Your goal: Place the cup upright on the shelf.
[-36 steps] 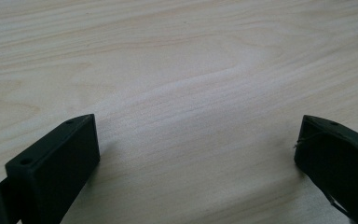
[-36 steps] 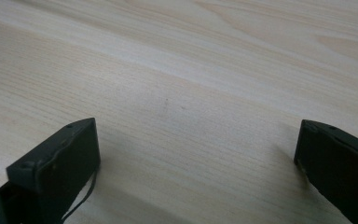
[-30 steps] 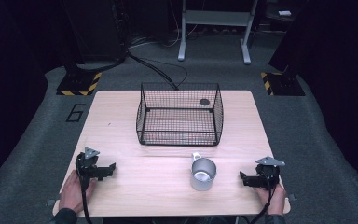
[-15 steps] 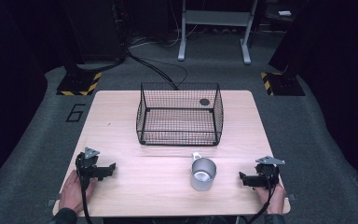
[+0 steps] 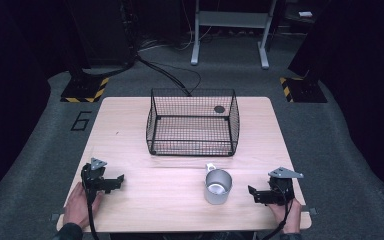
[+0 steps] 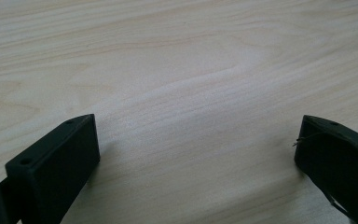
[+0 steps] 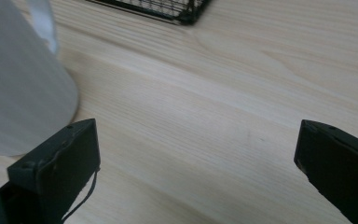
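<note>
- On the near edge of the bench (image 5: 130, 130), both tools rest low and apart: left hand-held gripper (image 5: 118, 179) at the near left, right hand-held gripper (image 5: 252, 192) at the near right.
- Change check against the two earlier high-view frames: none detectable. Grippers, mug and basket sit in the same places. Judgement: work has not started; this reads as a rest pose ahead of a first reach.
- Left hand-held gripper (image 6: 196, 154): released, jaws spread wide over bare wood, nothing between them.
- Right hand-held gripper (image 7: 196, 154): also released, jaws spread wide, nothing between them. Its left jaw lies close to the mug's wall in the right gripper view; whether it touches cannot be told.
- Metal mug (image 5: 217, 186): upright on the bench, near-centre, just left of the right hand-held gripper and in front of the basket. Handle (image 5: 210, 167) points to the far side, toward the basket. In the right gripper view the mug (image 7: 18, 88) looms blurred at the left.
- Mug contents: something pale shows at the bottom from the high view; too small to tell whether it is an object or a reflection off the metal.
- Wire basket (image 5: 192, 122): black mesh, open top, mid-bench, well apart from both grippers. Appears empty. A dark round spot (image 5: 219, 109) shows at its far right; whether it is inside or behind the mesh cannot be told.
- Judgement: the mug is the nearest thing to a gripper, so the right tool is better placed to take it; the basket looks the likely destination.
</note>
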Action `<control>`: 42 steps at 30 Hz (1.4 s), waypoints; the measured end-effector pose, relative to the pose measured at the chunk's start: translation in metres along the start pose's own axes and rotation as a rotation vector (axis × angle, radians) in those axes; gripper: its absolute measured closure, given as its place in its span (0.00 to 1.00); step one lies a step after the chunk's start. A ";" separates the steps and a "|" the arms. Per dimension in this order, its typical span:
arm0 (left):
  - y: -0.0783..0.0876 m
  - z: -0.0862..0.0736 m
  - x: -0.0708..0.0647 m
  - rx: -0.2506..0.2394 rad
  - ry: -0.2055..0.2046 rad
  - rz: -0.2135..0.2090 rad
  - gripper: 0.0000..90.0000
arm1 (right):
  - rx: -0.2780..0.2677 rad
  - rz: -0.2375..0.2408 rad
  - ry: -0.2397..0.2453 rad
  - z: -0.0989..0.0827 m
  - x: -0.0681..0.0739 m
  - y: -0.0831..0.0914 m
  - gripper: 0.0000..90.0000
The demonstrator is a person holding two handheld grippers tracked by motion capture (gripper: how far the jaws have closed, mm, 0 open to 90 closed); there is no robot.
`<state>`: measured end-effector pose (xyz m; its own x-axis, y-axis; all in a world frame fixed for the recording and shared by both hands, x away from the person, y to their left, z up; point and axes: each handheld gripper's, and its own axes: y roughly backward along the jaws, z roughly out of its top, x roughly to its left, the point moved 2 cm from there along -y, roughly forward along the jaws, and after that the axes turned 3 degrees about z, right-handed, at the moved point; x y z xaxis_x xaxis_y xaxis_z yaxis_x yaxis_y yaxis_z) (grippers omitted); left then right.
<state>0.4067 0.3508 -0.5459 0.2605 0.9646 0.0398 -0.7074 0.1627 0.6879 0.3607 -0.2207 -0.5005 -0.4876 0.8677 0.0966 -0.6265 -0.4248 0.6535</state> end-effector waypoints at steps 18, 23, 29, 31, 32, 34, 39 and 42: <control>0.000 0.000 0.000 0.000 0.001 0.000 0.00 | -0.018 0.134 0.110 0.025 0.051 0.015 0.00; 0.000 0.000 0.000 0.000 0.000 0.000 0.00 | -0.003 0.149 0.140 0.030 0.064 0.014 0.00; 0.000 0.000 0.000 -0.001 0.001 0.000 0.00 | 0.022 0.171 0.171 0.035 0.077 0.007 0.00; 0.000 0.000 0.000 -0.001 0.000 0.000 0.00 | 0.030 0.181 0.190 0.036 0.080 0.005 0.00; 0.000 0.000 0.000 -0.001 0.001 0.000 0.00 | 0.028 0.187 0.190 0.037 0.082 0.003 0.00; 0.000 0.000 0.000 -0.005 0.003 0.001 0.00 | 0.047 0.206 0.197 0.039 0.087 0.000 0.00; 0.000 0.000 0.000 -0.002 0.003 0.000 0.00 | 0.048 0.220 0.218 0.041 0.091 -0.005 0.00; 0.000 0.000 0.000 -0.002 0.002 -0.002 0.00 | 0.060 0.227 0.212 0.042 0.095 -0.007 0.00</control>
<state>0.4069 0.3506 -0.5461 0.2604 0.9648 0.0370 -0.7083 0.1648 0.6864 0.3437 -0.1243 -0.4640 -0.7307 0.6767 0.0900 -0.4534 -0.5796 0.6771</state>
